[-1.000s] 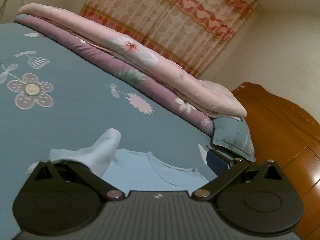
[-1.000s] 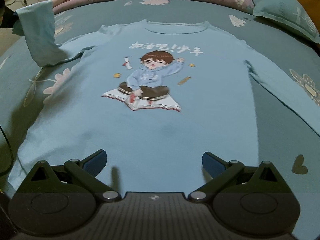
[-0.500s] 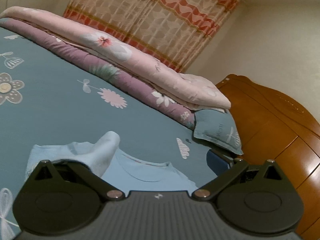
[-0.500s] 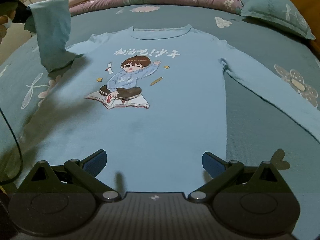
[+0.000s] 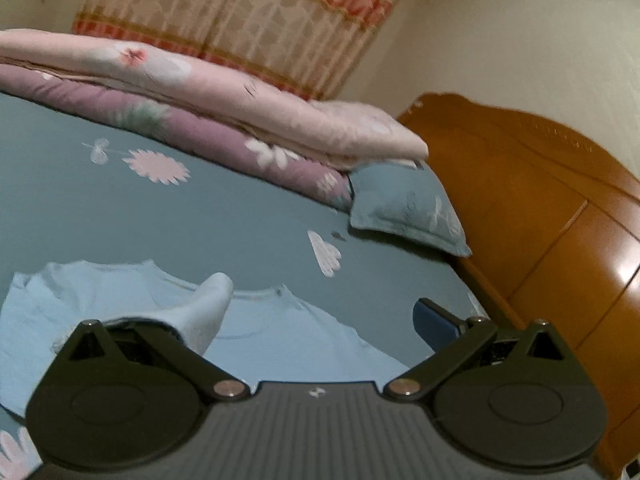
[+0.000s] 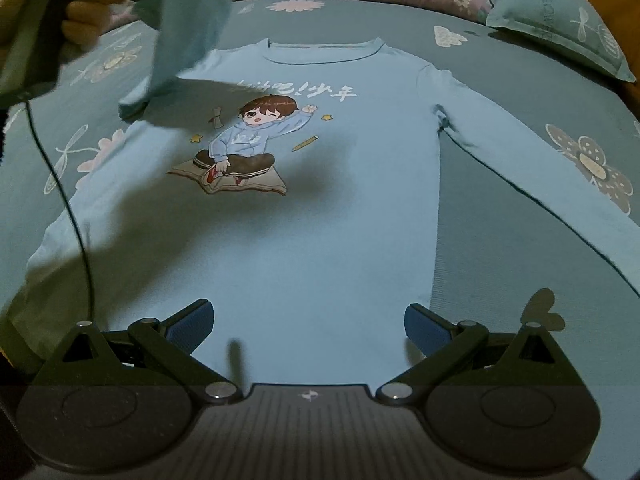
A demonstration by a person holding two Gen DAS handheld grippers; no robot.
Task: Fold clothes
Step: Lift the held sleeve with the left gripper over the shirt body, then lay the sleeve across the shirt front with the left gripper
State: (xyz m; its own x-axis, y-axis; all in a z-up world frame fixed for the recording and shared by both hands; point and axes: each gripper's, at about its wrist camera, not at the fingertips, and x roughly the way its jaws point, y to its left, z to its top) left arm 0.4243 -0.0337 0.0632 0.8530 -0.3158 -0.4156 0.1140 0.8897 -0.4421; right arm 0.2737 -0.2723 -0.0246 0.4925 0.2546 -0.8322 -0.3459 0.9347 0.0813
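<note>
On the bed (image 6: 500, 92) a shirt (image 6: 320, 220) lies flat ahead of the wide-open, empty right gripper (image 6: 307, 322); the left gripper (image 5: 320, 320) holds its sleeve (image 6: 188, 20) raised, though its closure can't be judged.

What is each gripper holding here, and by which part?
The left gripper holds the light blue long-sleeved shirt by the cuff end of one sleeve, lifted over the shirt. The right gripper holds nothing.

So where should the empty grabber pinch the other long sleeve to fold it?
Probably near the cuff end of the flat sleeve, coming from above at its outer edge. It lies spread straight on the bed, so the open right gripper could carry it across the shirt.
</note>
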